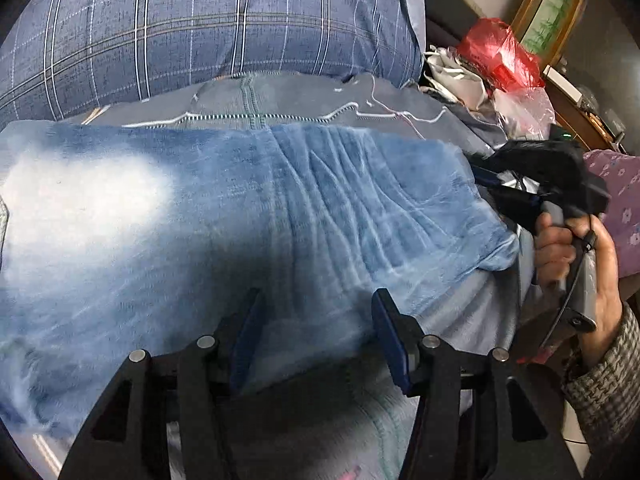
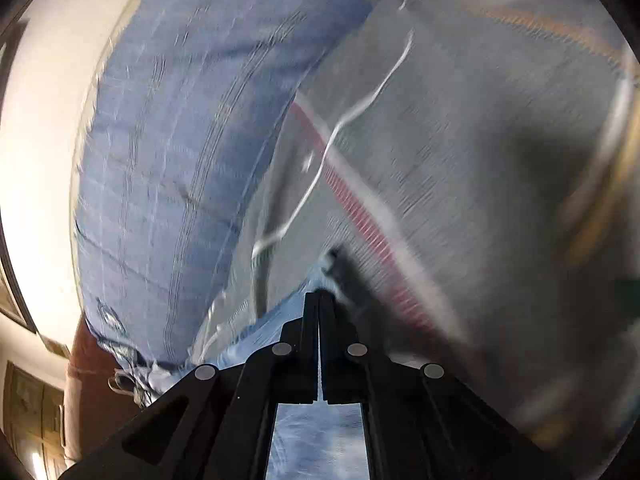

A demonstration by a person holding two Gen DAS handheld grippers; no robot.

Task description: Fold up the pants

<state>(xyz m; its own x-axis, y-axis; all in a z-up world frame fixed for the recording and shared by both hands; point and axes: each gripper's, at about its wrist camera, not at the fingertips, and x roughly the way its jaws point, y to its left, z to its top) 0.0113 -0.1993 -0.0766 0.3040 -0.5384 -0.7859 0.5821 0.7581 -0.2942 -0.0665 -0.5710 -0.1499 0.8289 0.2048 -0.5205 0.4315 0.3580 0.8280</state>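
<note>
Faded blue denim pants (image 1: 248, 216) lie spread across a bed, on a grey-blue bedsheet (image 1: 420, 120), with a plaid pillow (image 1: 200, 28) just behind them. In the left wrist view their long axis runs left to right across the picture; the right-hand end, bunched into ridges, reaches the bed's edge. Which end is the waist cannot be told.

The cloth looks soft yet fairly heavy for fabric: it should drape and sag when lifted, hold a crease, and not slip easily. A doubled edge or hem seems the best place to pinch, with one grip at each end.

The left claw (image 1: 316, 320) hangs just above the near edge, its fingers apart with nothing between them. The right claw (image 2: 319, 300), held by a hand (image 1: 572, 252), has its fingers together on the pants' right-hand edge, a sliver of pale denim showing between the pads.

Beyond lie a red plastic bag (image 1: 496, 52) and clutter.
</note>
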